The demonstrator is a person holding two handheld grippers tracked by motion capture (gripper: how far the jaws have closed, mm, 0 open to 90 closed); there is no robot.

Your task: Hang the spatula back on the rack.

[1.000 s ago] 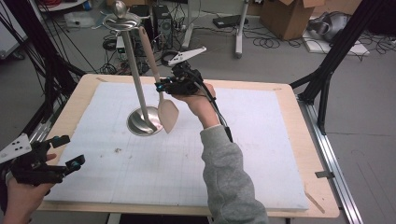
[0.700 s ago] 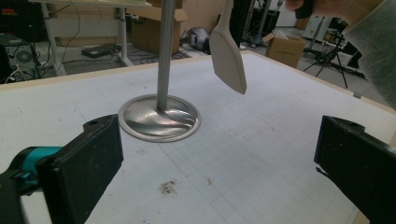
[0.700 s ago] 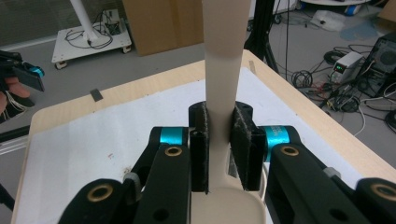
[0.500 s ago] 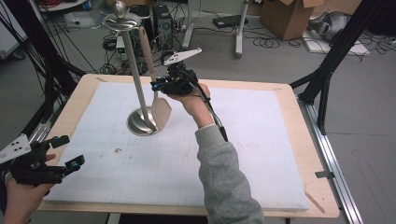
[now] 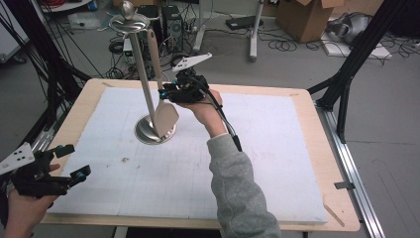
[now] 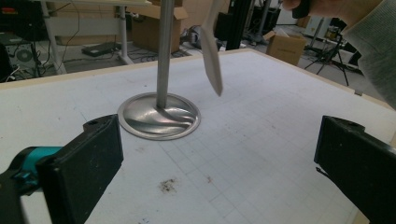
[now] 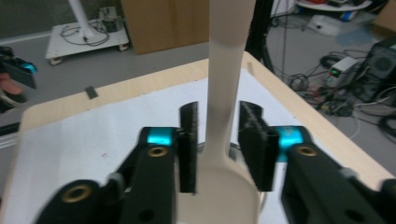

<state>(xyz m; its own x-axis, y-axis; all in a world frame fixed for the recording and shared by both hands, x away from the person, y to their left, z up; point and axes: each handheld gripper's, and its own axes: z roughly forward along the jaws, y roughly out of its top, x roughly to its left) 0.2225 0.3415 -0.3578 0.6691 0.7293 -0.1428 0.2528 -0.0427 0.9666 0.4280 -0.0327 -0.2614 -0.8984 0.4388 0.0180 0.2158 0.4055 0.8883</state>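
Straddling spatula (image 7: pixel 227 112) neck with small gaps: right gripper (image 7: pixel 219 140) | left gripper (image 6: pixel 219 158) spread, holding nothing

Even, soft indoor light with faint shadows; the right gripper view is blurred up close.

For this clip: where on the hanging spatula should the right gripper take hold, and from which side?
Grip the spatula at its narrow neck just above the blade, probably from the side away from the stand's pole. It hangs upright, blade down above the stand base, and the neck is slim enough to fit the jaws. The right gripper already brackets that neck, with small gaps either side.
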